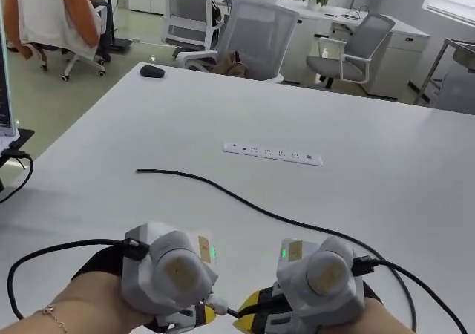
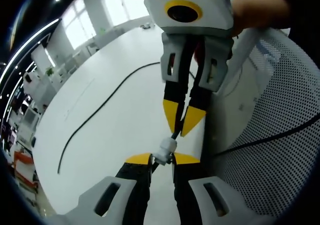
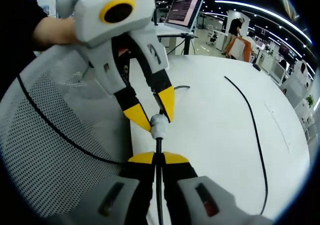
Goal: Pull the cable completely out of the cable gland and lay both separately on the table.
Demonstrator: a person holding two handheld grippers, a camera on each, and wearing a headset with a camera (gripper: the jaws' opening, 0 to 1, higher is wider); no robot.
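Note:
A white cable gland [image 2: 165, 148] sits between the yellow tips of my left gripper [image 2: 161, 159], which is shut on it. From the gland a black cable [image 3: 159, 147] runs straight into my right gripper [image 3: 158, 158], shut on the cable a little way behind the gland [image 3: 158, 125]. The two grippers face each other tip to tip over the table's near edge, left gripper [image 1: 208, 313] and right gripper [image 1: 249, 321], with the gland [image 1: 217, 304] between them. The rest of the cable [image 1: 245, 204] lies in a long curve across the white table [image 1: 356, 126].
A white power strip [image 1: 273, 154] lies mid-table beyond the cable. A black mouse [image 1: 151, 71] rests at the far left corner. Office chairs [image 1: 256, 37] stand behind the table. A mesh chair back [image 2: 270, 85] is close beside the grippers. A laptop [image 3: 184, 10] stands off the table.

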